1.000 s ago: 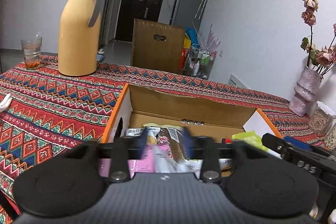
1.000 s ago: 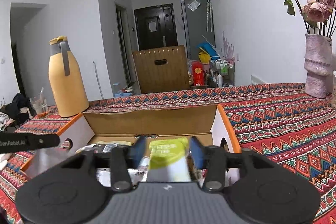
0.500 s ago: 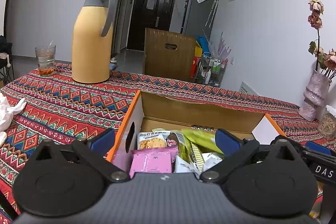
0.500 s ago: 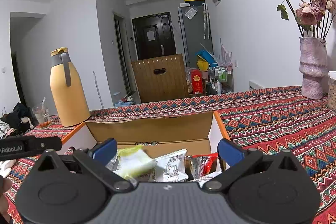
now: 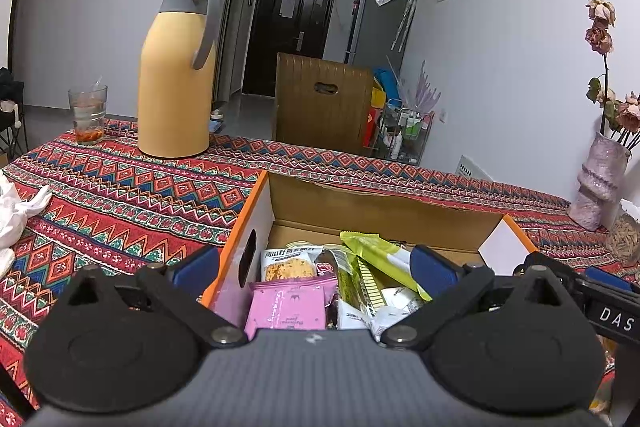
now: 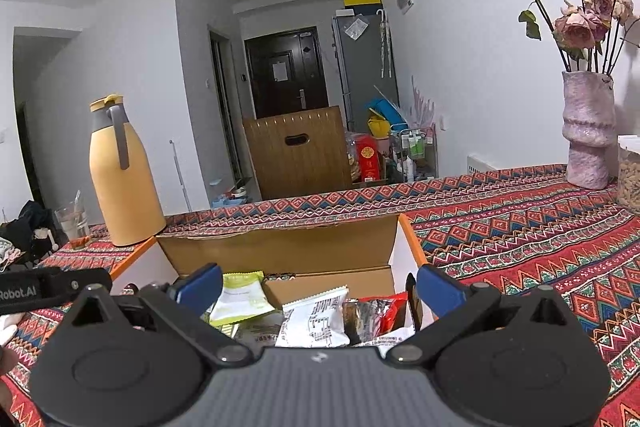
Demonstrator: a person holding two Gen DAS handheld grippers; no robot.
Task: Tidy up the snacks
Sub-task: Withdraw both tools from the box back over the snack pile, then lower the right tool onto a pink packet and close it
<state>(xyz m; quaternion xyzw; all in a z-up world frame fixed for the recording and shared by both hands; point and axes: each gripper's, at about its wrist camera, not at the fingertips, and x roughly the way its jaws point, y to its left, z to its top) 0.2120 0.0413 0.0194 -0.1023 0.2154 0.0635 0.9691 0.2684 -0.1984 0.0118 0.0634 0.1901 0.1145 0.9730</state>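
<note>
Snacks lie loose in the open cardboard box (image 5: 384, 207) on the worktop (image 5: 120, 195), directly ahead of both grippers. One second ago each gripper was pinched on a packet: the left on a pink-and-white one, the right on a green one. Both sets of fingers now stand wide apart and hold nothing.

Left gripper (image 5: 316, 267): its blue fingers straddle the box's left wall, one pad outside it and one over the contents. Nearest lies the pink packet (image 5: 286, 307), flat on the pile; behind it a biscuit packet (image 5: 286, 263), and to the right the green packet (image 5: 384, 259), tilted across the others.

Right gripper (image 6: 318, 285): between its spread fingers lie the green packet (image 6: 240, 297), a white packet (image 6: 316, 317) and a red packet (image 6: 380, 311).

Both cameras sit higher and farther back than one second ago, showing more of the box interior.

Beyond the box stand a yellow thermos (image 5: 176, 75) and a drinking glass (image 5: 88, 115) on the left. A pink vase (image 6: 586, 131) of dried roses stands far right.
</note>
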